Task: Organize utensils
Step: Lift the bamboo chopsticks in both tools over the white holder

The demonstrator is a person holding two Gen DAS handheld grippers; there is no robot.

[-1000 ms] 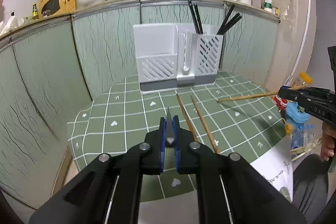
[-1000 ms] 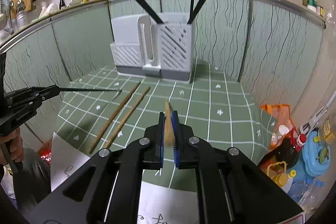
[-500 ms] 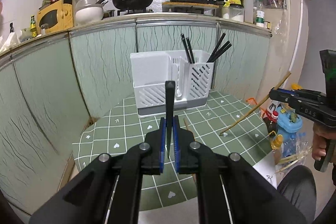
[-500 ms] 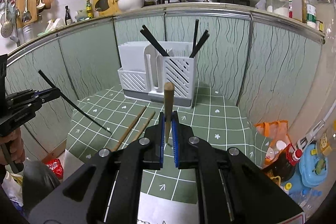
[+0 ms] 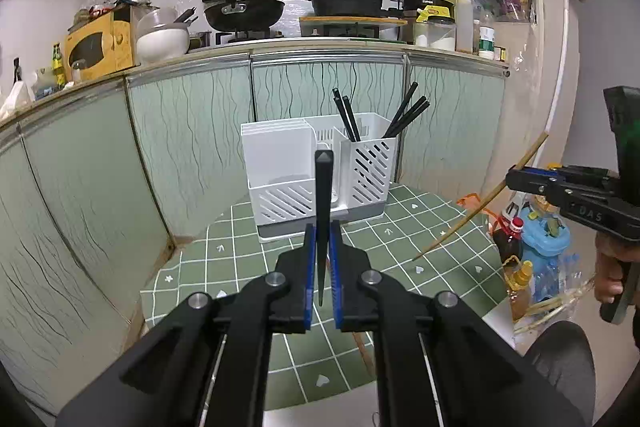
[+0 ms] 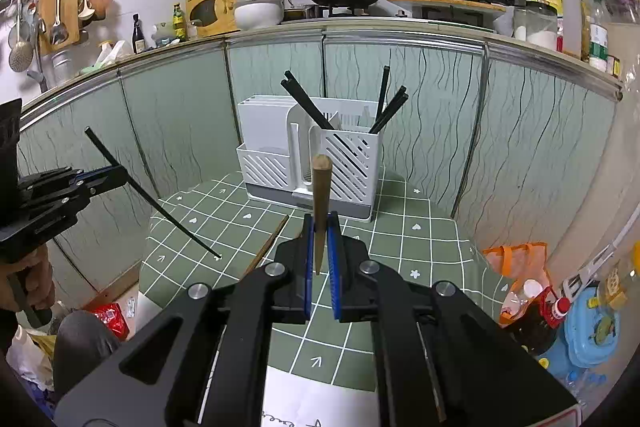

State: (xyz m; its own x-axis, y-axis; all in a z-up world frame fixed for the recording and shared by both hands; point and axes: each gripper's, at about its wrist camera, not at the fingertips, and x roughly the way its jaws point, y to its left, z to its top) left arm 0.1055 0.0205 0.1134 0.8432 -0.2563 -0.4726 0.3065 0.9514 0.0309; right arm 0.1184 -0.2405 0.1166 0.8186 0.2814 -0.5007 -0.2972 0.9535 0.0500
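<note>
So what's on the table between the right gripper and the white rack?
Right wrist view: mostly bare green cloth, between right gripper and white rack. One wooden chopstick lies just left.

wood chopstick, matt plastic rack

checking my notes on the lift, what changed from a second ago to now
Both chopsticks rose off the green mat: the left gripper tipped its black chopstick upright, the right gripper its wooden chopstick. Both grips stayed shut; the white holder did not move.
</note>
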